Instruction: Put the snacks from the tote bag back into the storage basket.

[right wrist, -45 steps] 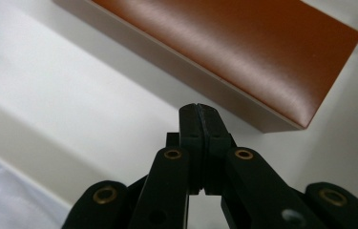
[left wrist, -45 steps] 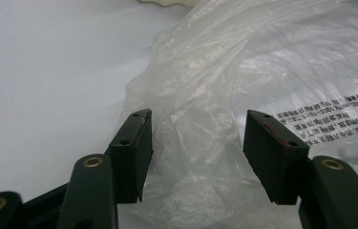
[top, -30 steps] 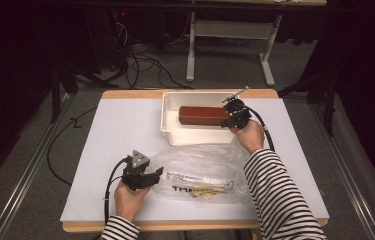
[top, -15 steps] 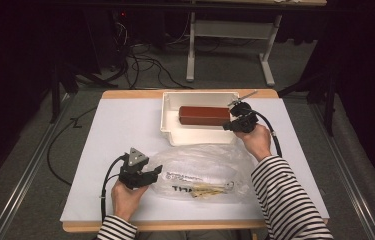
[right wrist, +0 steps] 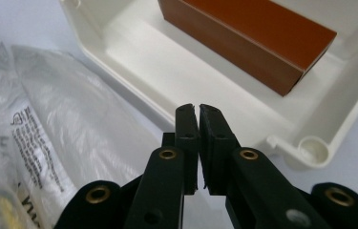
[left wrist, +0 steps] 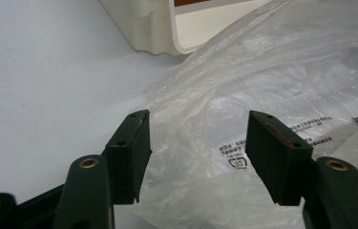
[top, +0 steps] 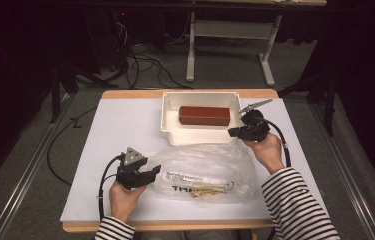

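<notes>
A brown rectangular block (top: pixel 205 115) lies inside a white tray (top: pixel 172 132) at the back of the table; the right gripper view shows the block (right wrist: pixel 257 33) close up. In front of the tray sits a crumpled clear plastic bag (top: pixel 205 165) with printed text and something yellowish inside. My left gripper (top: pixel 152 172) rests at the bag's left end, jaws open (left wrist: pixel 198 138), with bag film (left wrist: pixel 272 81) lying between and beyond them. My right gripper (top: pixel 232 132) hovers at the tray's front right corner, shut and empty (right wrist: pixel 198 112); its jaws have just parted by a hairline.
White paper (top: pixel 125 120) covers the wooden tabletop. Beyond the far edge is grey floor with cables (top: pixel 140 70) and a white table frame (top: pixel 230 30). Bare paper lies left of the tray and right of the bag.
My right gripper has drawn back from beside the block toward the tray's front right corner, nearer the person. The left gripper and the bag have stayed where they were.
</notes>
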### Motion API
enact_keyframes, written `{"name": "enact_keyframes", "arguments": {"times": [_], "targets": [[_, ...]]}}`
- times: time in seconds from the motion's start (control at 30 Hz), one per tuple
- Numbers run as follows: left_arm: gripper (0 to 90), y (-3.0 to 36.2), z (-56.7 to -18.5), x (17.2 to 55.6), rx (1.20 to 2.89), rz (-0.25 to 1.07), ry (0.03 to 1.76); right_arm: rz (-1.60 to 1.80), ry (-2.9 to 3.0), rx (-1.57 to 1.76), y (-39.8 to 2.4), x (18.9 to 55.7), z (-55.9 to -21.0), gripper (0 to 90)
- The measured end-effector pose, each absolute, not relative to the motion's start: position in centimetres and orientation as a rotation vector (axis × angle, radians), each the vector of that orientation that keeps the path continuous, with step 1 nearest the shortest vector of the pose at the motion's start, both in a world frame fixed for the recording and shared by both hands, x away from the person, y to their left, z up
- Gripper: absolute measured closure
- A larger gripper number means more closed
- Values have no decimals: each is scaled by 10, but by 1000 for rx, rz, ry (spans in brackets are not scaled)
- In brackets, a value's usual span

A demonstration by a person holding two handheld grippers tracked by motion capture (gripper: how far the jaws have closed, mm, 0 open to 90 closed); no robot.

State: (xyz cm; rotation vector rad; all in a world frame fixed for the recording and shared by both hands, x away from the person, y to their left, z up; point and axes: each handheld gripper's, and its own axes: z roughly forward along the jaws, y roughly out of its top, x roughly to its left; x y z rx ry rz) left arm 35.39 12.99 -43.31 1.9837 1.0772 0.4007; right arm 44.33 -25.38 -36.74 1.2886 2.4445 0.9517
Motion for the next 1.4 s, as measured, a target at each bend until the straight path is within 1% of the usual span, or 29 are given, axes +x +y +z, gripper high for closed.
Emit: {"name": "enact_keyframes", "arguments": {"times": [0.37, 0.67, 1.0, 1.4], "targets": [[419, 135, -435, 355, 1984, 403, 1089, 1009, 2397, 1321, -281, 420, -382, 853], [419, 137, -432, 354, 1984, 399, 1089, 1067, 2354, 1336, -298, 403, -381, 844], [419, 142, -431, 352, 1980, 407, 1082, 1086, 2320, 1349, -312, 385, -384, 842], [419, 153, -430, 349, 1962, 416, 1098, 1118, 2305, 1342, -315, 376, -385, 840]]}}
